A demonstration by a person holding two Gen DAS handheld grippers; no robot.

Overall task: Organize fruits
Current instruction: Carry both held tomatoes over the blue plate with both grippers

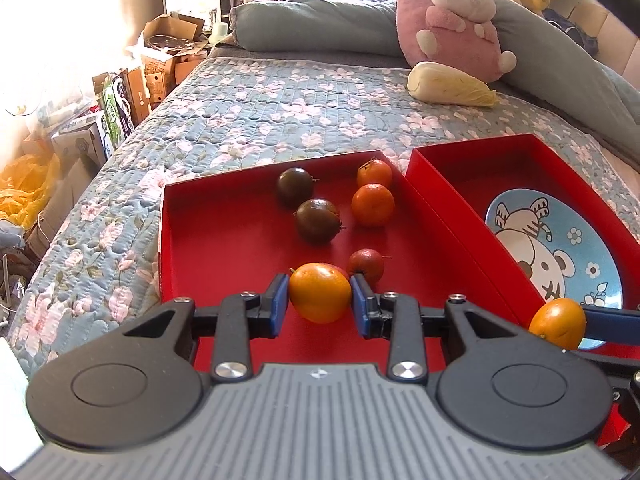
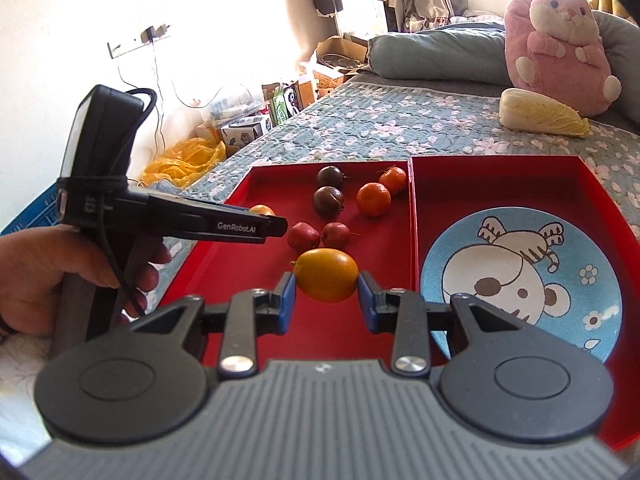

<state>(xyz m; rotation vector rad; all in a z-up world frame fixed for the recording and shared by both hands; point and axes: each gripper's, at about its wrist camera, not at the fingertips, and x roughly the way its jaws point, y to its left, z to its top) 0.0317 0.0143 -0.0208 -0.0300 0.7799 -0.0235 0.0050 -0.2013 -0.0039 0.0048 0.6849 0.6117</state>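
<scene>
My left gripper (image 1: 319, 298) is shut on a yellow-orange fruit (image 1: 320, 297) over the left red tray (image 1: 208, 236). My right gripper (image 2: 327, 282) is shut on a second yellow-orange fruit (image 2: 326, 275), which also shows in the left wrist view (image 1: 557, 323), near the wall between the two trays. In the left tray lie two dark passion fruits (image 1: 295, 187) (image 1: 317, 221), two tangerines (image 1: 374, 173) (image 1: 373, 205) and small red fruits (image 2: 304, 237) (image 2: 336, 235). The right red tray (image 2: 496, 184) holds a blue bear plate (image 2: 520, 284).
The trays rest on a floral quilt (image 1: 248, 120). A cabbage (image 1: 450, 83), a pink plush (image 1: 460, 16) and grey pillows lie at the bed's far end. Cardboard boxes and a yellow bag clutter the floor to the left.
</scene>
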